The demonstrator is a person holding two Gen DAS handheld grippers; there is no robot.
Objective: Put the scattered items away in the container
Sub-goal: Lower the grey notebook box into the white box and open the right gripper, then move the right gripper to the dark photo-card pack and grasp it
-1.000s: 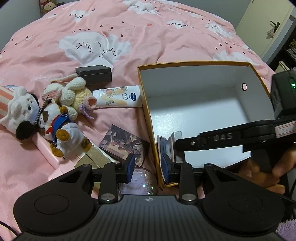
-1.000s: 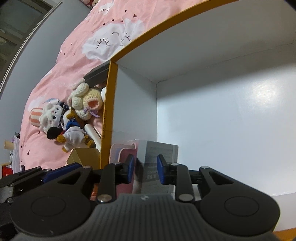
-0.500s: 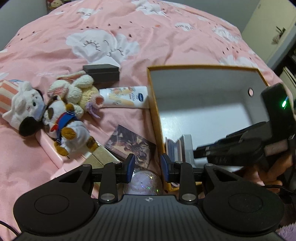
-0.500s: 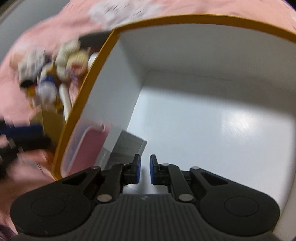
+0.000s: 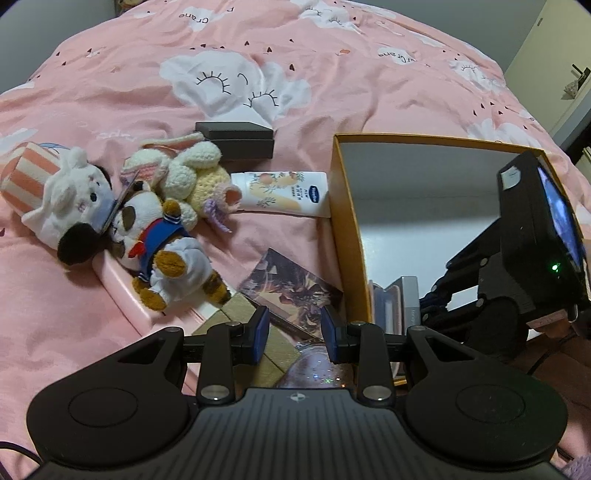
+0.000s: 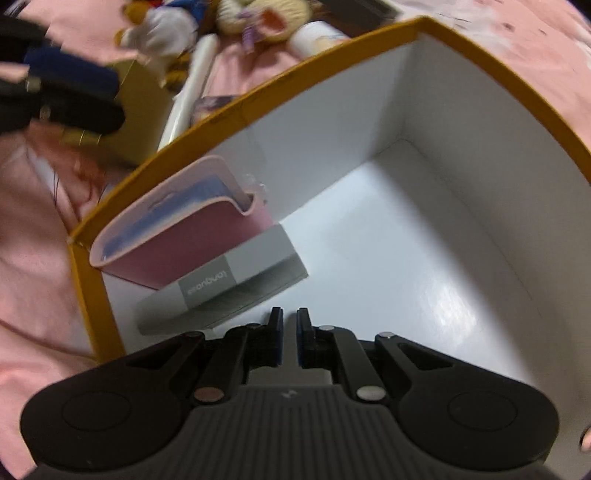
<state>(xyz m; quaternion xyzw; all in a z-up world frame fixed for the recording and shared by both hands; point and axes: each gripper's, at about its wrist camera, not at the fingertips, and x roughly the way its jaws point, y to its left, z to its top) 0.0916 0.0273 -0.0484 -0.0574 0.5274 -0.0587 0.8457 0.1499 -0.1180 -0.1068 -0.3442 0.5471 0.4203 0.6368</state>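
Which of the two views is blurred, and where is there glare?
Left wrist view: sharp, with fisheye bending toward the edges. Right wrist view: motion blur on the plush toys at the top left; glare on the box floor at the lower right.

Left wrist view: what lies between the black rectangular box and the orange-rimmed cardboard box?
In the left wrist view, a white hand-cream tube lies on the pink bedding between the black rectangular box and the orange-rimmed cardboard box, its end by the wall.
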